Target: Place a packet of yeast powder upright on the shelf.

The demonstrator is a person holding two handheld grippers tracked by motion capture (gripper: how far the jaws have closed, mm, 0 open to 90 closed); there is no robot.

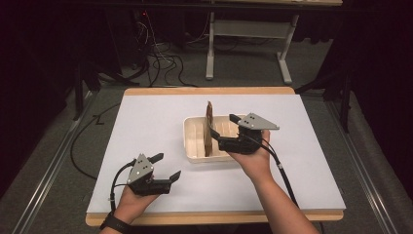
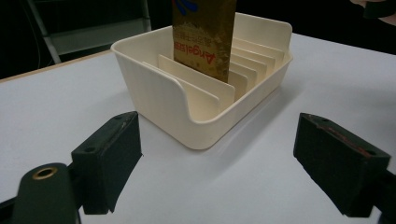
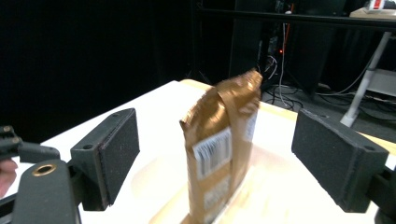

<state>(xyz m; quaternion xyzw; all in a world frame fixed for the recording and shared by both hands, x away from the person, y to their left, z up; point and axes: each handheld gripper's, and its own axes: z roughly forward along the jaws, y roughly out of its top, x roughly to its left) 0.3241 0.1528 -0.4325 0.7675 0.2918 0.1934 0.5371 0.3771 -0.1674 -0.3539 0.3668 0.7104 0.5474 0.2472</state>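
White table (image 1: 160, 122) sits in a dark room, with a cream slotted tray (image 1: 191, 141) near its middle. One brown packet (image 1: 209, 131) stands upright in a slot; it carries red lettering reading "Angelus" and a barcode on its other face. The right gripper (image 1: 226, 130) hovers over the tray, jaws wide apart on either side of the packet, not touching it. The left gripper (image 1: 165, 166), open and empty, rests near the table's front edge, well apart from the tray.
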